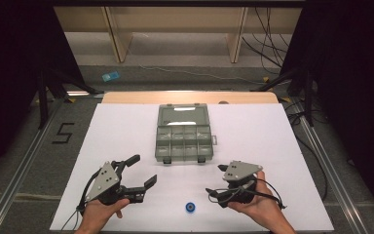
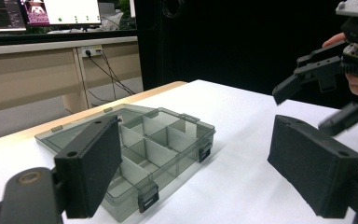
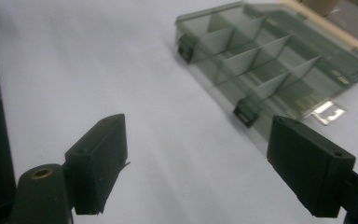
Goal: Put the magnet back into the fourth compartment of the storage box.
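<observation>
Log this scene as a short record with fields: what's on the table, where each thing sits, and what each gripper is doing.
surface: white table
organizer box: smoky clear plastic, lid open and lying flat toward the far side, compartments look empty
blue roll: small, at the near edge, between the two hands, touched by nothing
left gripper: open, nothing between its jaws, aimed toward the box
right gripper: open, nothing between its jaws, near right of the blue roll

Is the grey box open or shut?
Open. The grey box has its lid lying flat behind it on the table, and its little compartments show, all looking empty.
</observation>
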### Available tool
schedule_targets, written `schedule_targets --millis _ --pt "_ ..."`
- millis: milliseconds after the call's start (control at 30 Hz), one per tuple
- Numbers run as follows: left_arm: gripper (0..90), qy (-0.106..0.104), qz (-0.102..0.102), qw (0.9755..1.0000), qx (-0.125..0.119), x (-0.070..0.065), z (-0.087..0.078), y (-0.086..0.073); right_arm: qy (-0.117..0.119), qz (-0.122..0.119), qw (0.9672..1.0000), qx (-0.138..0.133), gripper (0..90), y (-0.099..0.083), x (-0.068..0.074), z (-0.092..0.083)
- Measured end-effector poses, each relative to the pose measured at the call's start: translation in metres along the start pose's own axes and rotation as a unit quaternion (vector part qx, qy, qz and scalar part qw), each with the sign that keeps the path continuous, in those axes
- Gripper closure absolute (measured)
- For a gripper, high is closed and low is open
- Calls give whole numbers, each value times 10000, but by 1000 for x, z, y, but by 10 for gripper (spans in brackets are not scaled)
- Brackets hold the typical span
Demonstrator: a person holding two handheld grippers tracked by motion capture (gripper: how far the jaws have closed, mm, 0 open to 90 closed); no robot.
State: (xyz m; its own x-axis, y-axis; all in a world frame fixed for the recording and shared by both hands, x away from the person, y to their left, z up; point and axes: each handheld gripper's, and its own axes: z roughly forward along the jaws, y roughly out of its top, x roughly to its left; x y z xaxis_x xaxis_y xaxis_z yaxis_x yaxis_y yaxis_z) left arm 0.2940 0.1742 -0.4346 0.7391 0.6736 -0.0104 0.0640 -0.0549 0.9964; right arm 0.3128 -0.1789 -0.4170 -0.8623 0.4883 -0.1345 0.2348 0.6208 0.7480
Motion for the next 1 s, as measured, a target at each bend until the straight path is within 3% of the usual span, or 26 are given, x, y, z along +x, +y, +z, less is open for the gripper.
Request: schedule_targets --millis 167,267,667,867,900,1000 --pt "166 14 -1 10000 -4 1 -1 0 197 -240 9988 385 227 7 6 12" --pt "166 13 3 10000 -6 1 -1 0 426 -422 9948 825 253 11 14 21" --pt "166 12 5 10000 -3 0 0 0 769 -750 9869 1203 251 20 24 37" --pt "166 11 5 10000 2 0 0 0 897 -1011 9795 1491 272 23 31 48" --pt "166 10 1 10000 -2 0 0 0 998 -1051 9759 1630 272 23 34 51" --pt "166 12 24 10000 14 1 -1 0 1053 -1116 9731 1720 273 24 36 55"
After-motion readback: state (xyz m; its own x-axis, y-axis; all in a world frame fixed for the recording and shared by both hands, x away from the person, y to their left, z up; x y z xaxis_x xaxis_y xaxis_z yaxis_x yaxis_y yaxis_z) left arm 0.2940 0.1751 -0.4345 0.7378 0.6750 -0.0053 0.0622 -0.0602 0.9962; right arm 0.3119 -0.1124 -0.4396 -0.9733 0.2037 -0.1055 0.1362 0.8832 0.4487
